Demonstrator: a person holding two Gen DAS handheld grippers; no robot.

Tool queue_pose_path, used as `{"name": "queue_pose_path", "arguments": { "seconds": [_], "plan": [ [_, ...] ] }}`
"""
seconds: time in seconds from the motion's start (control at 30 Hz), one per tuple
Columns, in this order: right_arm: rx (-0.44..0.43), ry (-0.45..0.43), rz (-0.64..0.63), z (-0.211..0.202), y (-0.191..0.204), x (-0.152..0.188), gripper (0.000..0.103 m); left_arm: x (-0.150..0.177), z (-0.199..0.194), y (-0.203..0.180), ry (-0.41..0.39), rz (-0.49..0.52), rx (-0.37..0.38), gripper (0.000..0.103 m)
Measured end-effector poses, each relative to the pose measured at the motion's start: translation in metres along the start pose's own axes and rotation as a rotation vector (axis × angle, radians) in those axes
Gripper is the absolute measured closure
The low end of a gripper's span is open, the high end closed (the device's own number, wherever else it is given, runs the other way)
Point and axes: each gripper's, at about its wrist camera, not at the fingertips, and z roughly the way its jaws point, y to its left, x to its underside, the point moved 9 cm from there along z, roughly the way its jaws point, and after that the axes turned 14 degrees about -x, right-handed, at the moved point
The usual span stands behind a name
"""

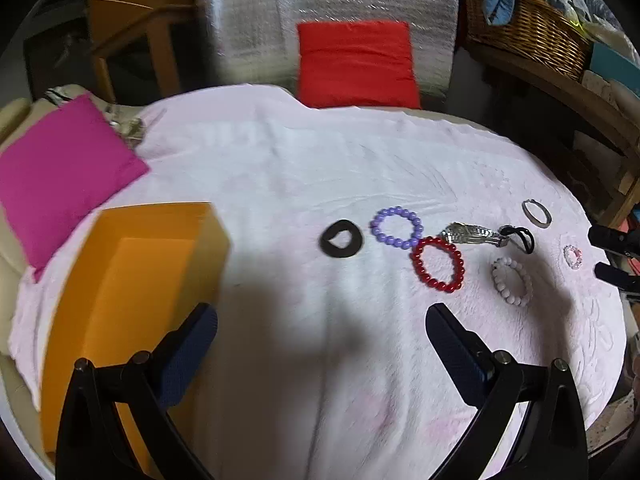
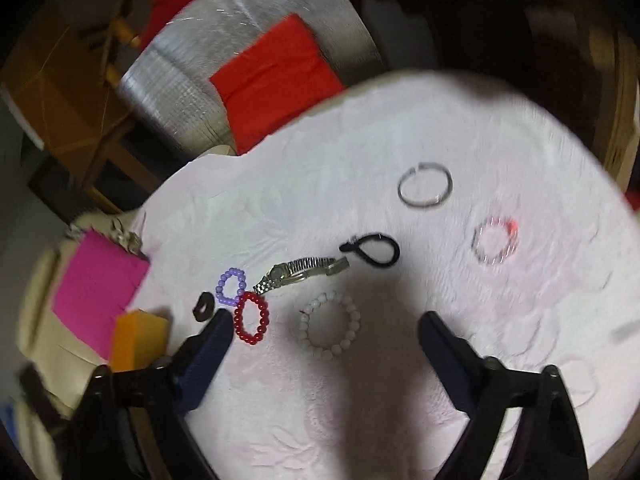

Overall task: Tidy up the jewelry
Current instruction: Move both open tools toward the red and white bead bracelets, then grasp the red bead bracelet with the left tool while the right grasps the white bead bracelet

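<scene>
**Jewelry all still on the cloth, box empty**

Jewelry lies scattered on the pale pink textured cloth, and as far as the pictures show, none of it has been put away: the open orange cardboard box, just beside the left gripper's left finger, shows only a bare floor.

8 pieces are out. Ahead of the left gripper, beyond its fingertips: a flat black ring-shaped piece, a purple beaded bracelet and a red beaded bracelet. The last 2 touch or overlap. A silver metal watch and a black elastic loop lie further right.

The right gripper hovers with a white beaded bracelet ahead, about midway between its fingertips; a thin silver bangle and a small pink bead bracelet lie well beyond.

Both sets of jaws stand spread apart, grasping nothing. My judgement: sorting has barely started, with every piece left to move.
</scene>
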Motion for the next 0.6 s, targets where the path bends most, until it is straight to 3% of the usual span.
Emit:
{"name": "queue_pose_path", "arguments": {
  "seconds": [0.1, 0.23, 0.3, 0.37, 0.53, 0.6],
  "plan": [
    [-0.014, 0.024, 0.057, 0.008, -0.015, -0.001, 0.041, -0.004, 0.012, -0.020, 0.012, 0.035, 0.028, 0.000],
    [0.026, 0.081, 0.040, 0.024, -0.023, 0.004, 0.048, -0.007, 0.027, -0.055, 0.011, 0.105, 0.054, 0.001],
    [0.046, 0.101, 0.003, 0.036, -0.024, 0.008, 0.048, -0.009, 0.038, -0.073, 0.021, 0.133, 0.075, 0.006],
    [0.111, 0.119, -0.039, 0.047, -0.030, 0.011, 0.048, -0.007, 0.049, -0.088, 0.043, 0.157, 0.100, 0.019],
    [0.163, 0.185, -0.110, 0.075, -0.031, 0.024, 0.054, -0.008, 0.078, -0.105, 0.091, 0.146, 0.146, 0.027],
    [0.239, 0.181, -0.201, 0.084, -0.030, 0.025, 0.066, -0.007, 0.085, -0.110, 0.106, 0.158, 0.162, 0.035]
  ]
}}
